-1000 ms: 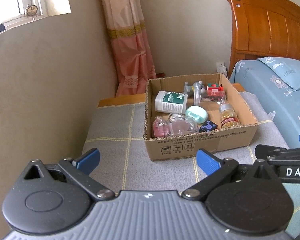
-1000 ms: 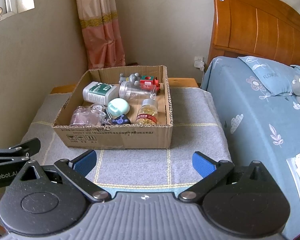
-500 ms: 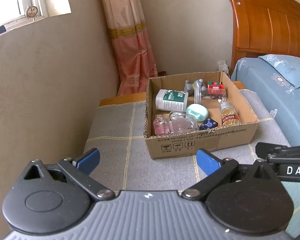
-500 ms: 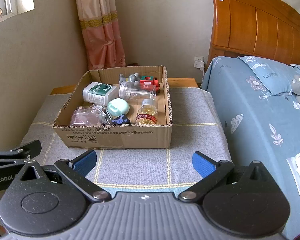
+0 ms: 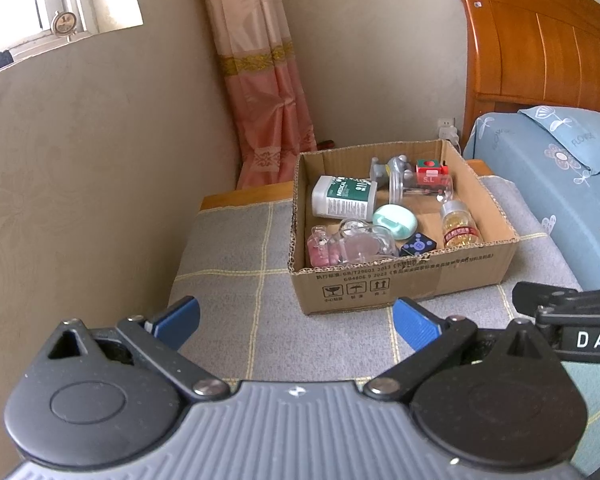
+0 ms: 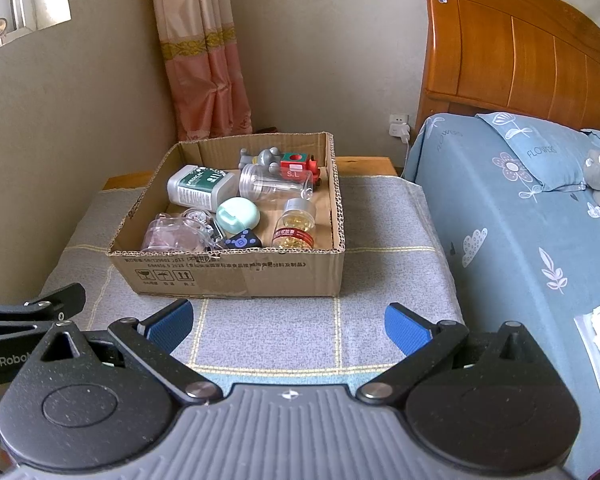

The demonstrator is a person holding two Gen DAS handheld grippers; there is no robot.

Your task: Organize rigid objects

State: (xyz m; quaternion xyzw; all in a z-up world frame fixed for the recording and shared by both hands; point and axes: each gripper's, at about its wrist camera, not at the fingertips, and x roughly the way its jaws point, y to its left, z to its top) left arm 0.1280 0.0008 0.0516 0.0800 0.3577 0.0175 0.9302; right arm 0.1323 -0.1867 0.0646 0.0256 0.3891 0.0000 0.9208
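I hold both grippers level and side by side over the near edge of a grey cloth [image 6: 380,220], each pointing toward a cardboard box [image 6: 236,276] that sits farther back on it. The left gripper [image 5: 296,318] and the right gripper [image 6: 288,322] both have their blue fingers spread wide with nothing between them. Inside the box lie a white bottle [image 6: 200,186], a clear jar [image 6: 274,186], a mint case [image 6: 237,215], a pill bottle [image 6: 296,226] and a red toy train [image 6: 300,166], with a bed [image 6: 520,216] to the right.
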